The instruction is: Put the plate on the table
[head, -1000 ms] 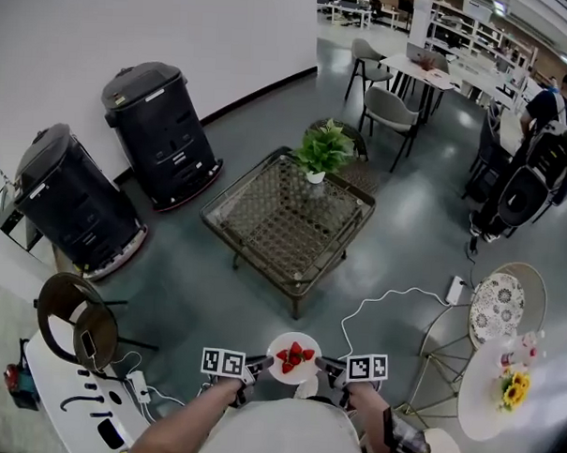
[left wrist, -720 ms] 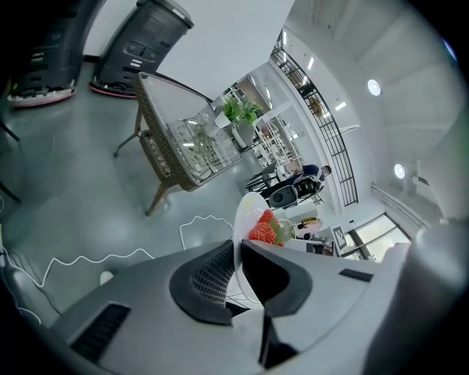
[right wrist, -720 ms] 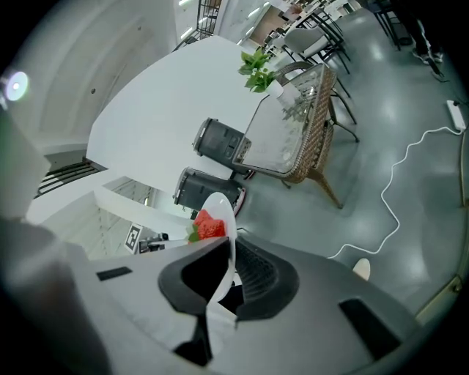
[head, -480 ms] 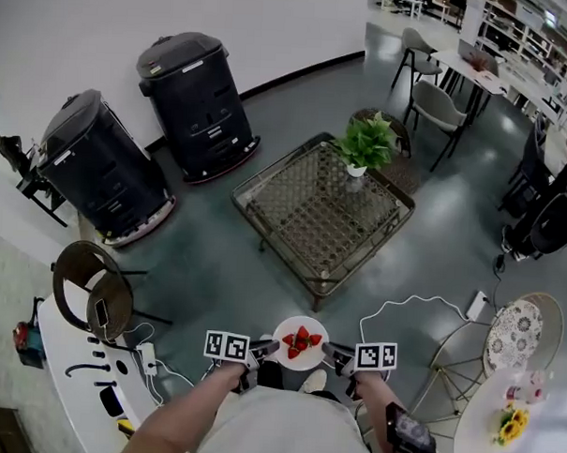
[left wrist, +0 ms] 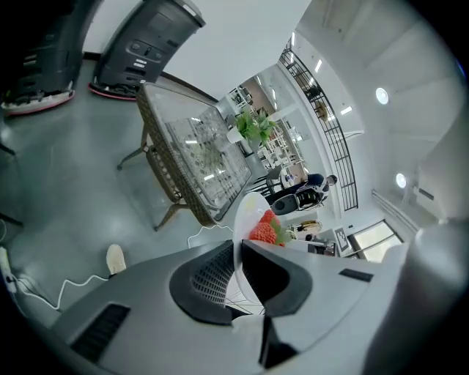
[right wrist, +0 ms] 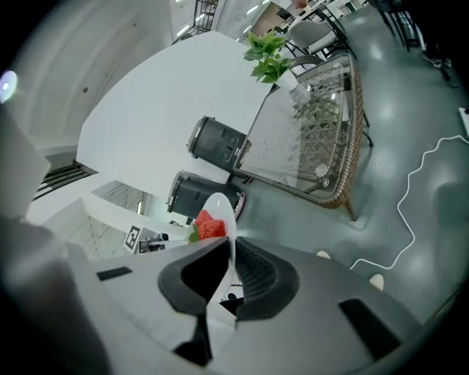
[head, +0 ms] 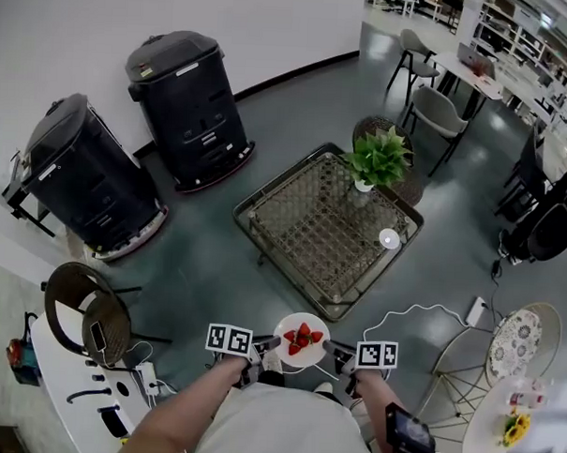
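Head view: The plate (head: 304,318) hangs between the two grippers, over open floor and not yet on the table (head: 302,222). That table is out ahead of both grippers, well apart from them.

Gripper views: Agreed. The left gripper (left wrist: 238,258) is clamped on the plate's left rim and the right gripper (right wrist: 230,262) on the opposite rim. In each, the thin white edge sits pinched between the pads.

Head view: What's in it?

Gripper views: Strawberries (head: 301,339), a small loose heap in the middle of the plate. I see nothing else in it.

Head view: What worries you?

Gripper views: Both grips are only on the rim. If one gripper rises above the other, the plate tilts and the berries would likely roll toward the lower one. If the grippers drift apart, a rim could slip from the pads and the plate would drop.

Head view: A white cable (head: 413,311) also snakes over the floor just ahead and right of the right gripper, where a foot could catch it. On the table, a potted plant (head: 378,159) stands at the far right corner. A small white disc (head: 388,239) lies nearer along the right edge; I can't tell what it is. I'd aim for the side ahead of the left gripper. The top looks like glass over wicker, so a hard landing might jolt the berries off.
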Demonstrator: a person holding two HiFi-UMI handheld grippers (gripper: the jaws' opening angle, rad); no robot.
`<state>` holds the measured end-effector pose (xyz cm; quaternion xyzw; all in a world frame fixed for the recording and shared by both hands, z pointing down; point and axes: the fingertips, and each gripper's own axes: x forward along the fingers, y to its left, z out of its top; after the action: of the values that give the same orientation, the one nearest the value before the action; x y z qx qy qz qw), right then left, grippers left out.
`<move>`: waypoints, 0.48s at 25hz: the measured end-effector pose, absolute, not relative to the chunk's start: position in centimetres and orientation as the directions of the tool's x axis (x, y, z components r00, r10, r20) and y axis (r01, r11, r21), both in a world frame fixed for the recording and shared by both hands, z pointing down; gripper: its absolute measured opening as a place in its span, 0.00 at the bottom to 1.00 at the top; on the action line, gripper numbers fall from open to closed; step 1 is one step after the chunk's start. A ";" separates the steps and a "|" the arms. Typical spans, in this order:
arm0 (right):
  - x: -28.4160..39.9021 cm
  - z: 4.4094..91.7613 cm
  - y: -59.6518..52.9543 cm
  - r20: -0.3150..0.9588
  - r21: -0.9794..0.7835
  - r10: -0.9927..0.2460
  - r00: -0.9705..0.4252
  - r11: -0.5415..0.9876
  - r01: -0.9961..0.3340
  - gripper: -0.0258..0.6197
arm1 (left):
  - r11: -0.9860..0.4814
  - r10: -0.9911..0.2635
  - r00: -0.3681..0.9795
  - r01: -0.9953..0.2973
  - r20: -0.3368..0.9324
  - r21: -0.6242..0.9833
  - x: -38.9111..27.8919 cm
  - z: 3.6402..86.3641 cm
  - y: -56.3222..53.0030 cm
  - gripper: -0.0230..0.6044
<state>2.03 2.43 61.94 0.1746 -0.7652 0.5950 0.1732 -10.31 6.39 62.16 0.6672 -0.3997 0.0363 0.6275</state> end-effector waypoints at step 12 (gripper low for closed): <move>-5.5 60.7 -3.3 0.515 -0.811 -0.160 -0.842 0.227 -0.539 0.08 | 0.022 -0.409 0.752 -0.559 0.517 0.829 -18.0 61.1 -0.5 0.09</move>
<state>-5.48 -3.26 60.68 0.2281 -0.7658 0.5785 0.1641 -17.97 -0.53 61.07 0.6967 -0.3472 0.0600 0.6248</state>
